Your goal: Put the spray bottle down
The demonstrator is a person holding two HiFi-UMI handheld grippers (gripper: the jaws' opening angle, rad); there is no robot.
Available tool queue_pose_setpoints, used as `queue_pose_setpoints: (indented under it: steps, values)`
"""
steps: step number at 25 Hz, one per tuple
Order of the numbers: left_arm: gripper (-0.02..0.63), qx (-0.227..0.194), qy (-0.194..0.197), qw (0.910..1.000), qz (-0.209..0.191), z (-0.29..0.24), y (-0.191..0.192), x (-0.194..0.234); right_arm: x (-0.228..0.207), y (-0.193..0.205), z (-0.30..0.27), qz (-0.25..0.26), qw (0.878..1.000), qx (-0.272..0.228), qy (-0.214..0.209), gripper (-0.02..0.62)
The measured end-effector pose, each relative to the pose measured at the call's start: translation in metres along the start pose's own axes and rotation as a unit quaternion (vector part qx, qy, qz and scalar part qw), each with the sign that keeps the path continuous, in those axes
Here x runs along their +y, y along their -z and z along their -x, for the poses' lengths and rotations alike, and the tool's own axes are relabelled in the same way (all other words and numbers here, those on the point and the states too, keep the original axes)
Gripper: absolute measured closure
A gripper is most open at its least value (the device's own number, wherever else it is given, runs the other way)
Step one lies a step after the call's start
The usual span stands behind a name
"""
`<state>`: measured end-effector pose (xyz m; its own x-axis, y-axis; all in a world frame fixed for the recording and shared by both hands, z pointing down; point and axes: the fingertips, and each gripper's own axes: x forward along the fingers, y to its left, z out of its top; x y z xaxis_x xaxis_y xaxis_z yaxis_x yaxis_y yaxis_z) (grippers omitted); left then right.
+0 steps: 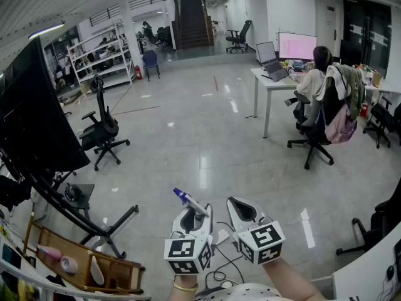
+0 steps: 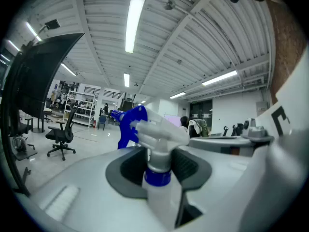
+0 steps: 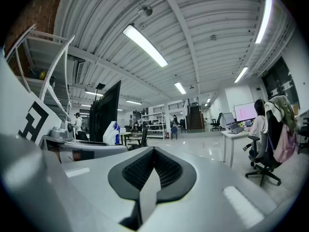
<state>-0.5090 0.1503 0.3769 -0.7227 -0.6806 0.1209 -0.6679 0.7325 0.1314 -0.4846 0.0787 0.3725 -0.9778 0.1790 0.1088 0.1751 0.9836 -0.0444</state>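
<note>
A white spray bottle (image 2: pixel 155 149) with a blue trigger and blue collar stands upright between the jaws of my left gripper (image 2: pixel 158 167), which is shut on its neck. In the head view the bottle's nozzle (image 1: pixel 187 199) sticks up and to the left out of the left gripper (image 1: pixel 192 219), held level in the air above the floor. The bottle's body is hidden below the jaws. Just to its right my right gripper (image 1: pixel 241 209) is level too. In the right gripper view the right gripper (image 3: pixel 153 170) is shut with nothing between its pads.
A large black screen on a wheeled stand (image 1: pixel 36 115) fills the left side. A wooden rack (image 1: pixel 84 265) with small items lies at the lower left. A black office chair (image 1: pixel 103 132) stands beyond. A person (image 1: pixel 315 86) sits at a white desk (image 1: pixel 268 83) at the right. Cables (image 1: pixel 220 269) lie below.
</note>
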Motion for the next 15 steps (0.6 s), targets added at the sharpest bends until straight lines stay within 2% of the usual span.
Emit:
queue_pose_setpoints:
  steps: [7,15]
  values:
    - [0.476,0.002,0.01,0.9999,-0.002,0.0,0.009,0.012,0.001,0.008,-0.006,-0.002,1.0,-0.003,0.016,0.597]
    - [0.476,0.016,0.062,0.9977,-0.02,-0.019,0.017,-0.003,-0.025,0.011,0.006,-0.01,0.997,-0.006,0.079,0.597]
